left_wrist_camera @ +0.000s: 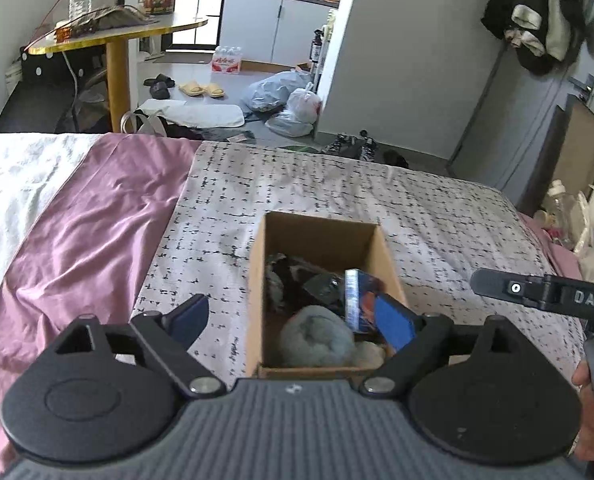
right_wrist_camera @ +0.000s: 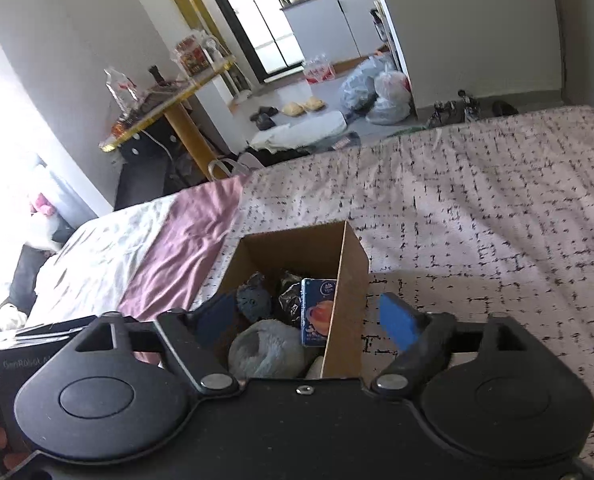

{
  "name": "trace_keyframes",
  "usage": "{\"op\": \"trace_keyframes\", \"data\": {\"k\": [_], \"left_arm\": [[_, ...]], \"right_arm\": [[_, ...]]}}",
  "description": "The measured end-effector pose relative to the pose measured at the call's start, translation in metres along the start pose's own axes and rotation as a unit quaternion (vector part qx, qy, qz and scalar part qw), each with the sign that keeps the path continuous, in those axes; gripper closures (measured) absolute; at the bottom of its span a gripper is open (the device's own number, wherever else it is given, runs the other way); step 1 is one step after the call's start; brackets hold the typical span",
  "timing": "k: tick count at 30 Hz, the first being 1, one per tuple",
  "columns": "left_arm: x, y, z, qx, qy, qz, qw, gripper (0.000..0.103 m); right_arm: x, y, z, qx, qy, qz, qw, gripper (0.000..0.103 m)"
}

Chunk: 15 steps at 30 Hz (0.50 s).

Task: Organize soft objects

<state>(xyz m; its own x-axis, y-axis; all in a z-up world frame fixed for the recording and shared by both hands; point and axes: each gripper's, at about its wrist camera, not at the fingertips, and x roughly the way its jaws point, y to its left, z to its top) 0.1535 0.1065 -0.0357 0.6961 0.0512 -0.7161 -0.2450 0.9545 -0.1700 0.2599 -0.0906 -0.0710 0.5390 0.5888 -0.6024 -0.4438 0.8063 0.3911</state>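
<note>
An open cardboard box (left_wrist_camera: 320,227) stands on the patterned bedspread (left_wrist_camera: 437,216). Inside lie a grey rolled soft item (left_wrist_camera: 317,338), dark crumpled items (left_wrist_camera: 297,276) and a blue tissue pack (left_wrist_camera: 357,296). My left gripper (left_wrist_camera: 297,320) is open and empty, straddling the box's near end. My right gripper (right_wrist_camera: 309,318) is open and empty, hovering over the box's (right_wrist_camera: 347,276) right wall; the grey soft item (right_wrist_camera: 265,346), blue pack (right_wrist_camera: 317,312) and a grey plush (right_wrist_camera: 253,300) show below it. The right gripper's finger shows at the right of the left wrist view (left_wrist_camera: 537,292).
A mauve sheet (left_wrist_camera: 89,220) and white bedding (left_wrist_camera: 9,176) lie left of the box. Beyond the bed are a yellow table (left_wrist_camera: 117,36), plastic bags (left_wrist_camera: 289,100), slippers and shoes on the floor, and a door with hanging clothes (left_wrist_camera: 537,20).
</note>
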Motion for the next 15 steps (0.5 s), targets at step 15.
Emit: {"op": "trace_keyframes", "data": {"k": [15], "left_arm": [[-0.056,-0.039,-0.019,0.027,-0.004,0.002,0.9996,0.000]], "right_arm": [[-0.086,-0.017,-0.002,-0.025,-0.033,-0.003,0.999,0.004]]}}
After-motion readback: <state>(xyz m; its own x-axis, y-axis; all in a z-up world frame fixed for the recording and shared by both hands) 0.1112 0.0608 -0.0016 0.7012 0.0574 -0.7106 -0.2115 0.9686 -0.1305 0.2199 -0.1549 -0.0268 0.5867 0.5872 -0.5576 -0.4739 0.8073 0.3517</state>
